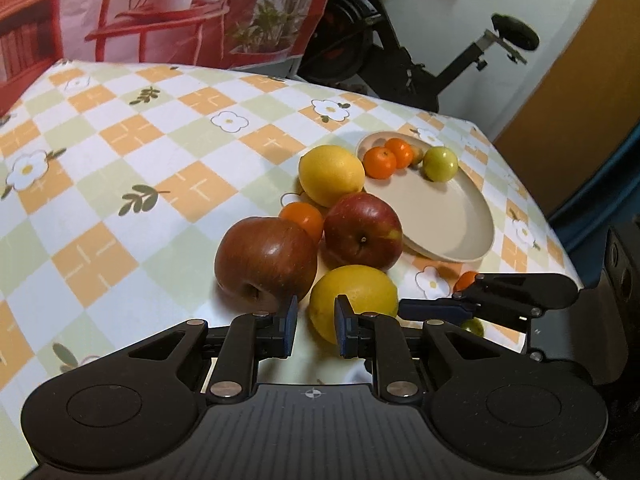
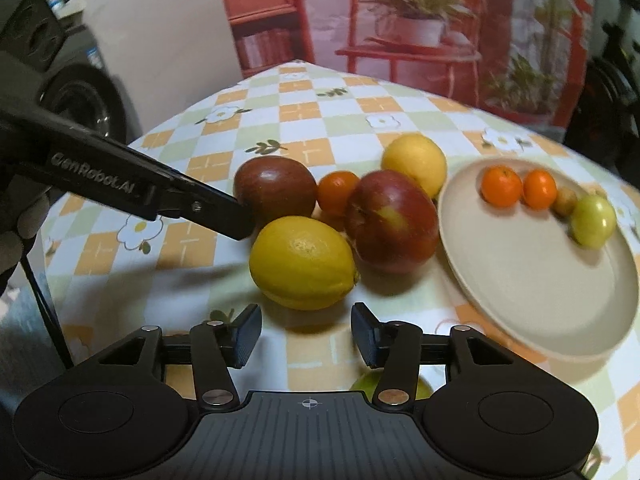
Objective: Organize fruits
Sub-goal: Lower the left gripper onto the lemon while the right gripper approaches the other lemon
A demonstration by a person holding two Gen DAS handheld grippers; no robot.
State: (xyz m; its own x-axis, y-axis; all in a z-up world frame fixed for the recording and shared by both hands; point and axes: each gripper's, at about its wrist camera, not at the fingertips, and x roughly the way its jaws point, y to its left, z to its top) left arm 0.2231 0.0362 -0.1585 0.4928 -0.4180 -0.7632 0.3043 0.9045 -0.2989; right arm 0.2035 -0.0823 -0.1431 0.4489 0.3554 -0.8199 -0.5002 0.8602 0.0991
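Two red apples [image 1: 264, 264] [image 1: 362, 236], two lemons [image 1: 356, 296] [image 1: 330, 174] and an orange [image 1: 302, 218] lie bunched on the checked tablecloth. Just right of them, a beige plate [image 1: 440, 216] holds two mandarins [image 1: 379, 163], a green fruit [image 1: 440, 163] and a small brownish one [image 2: 565, 201]. My left gripper [image 1: 316, 322] is shut and holds nothing, its tips at the near lemon and the dark apple. My right gripper [image 2: 306, 334] stands open and empty just short of the near lemon [image 2: 302, 264]. A small green fruit [image 2: 370, 384] lies under it.
A small orange fruit [image 1: 466, 280] lies beside the right gripper [image 1: 436, 304] near the table's right edge. An exercise bike [image 1: 400, 40] stands behind the table. A printed backdrop [image 2: 400, 20] with red shelves hangs at the far side. The left gripper [image 2: 236, 220] reaches in from the left.
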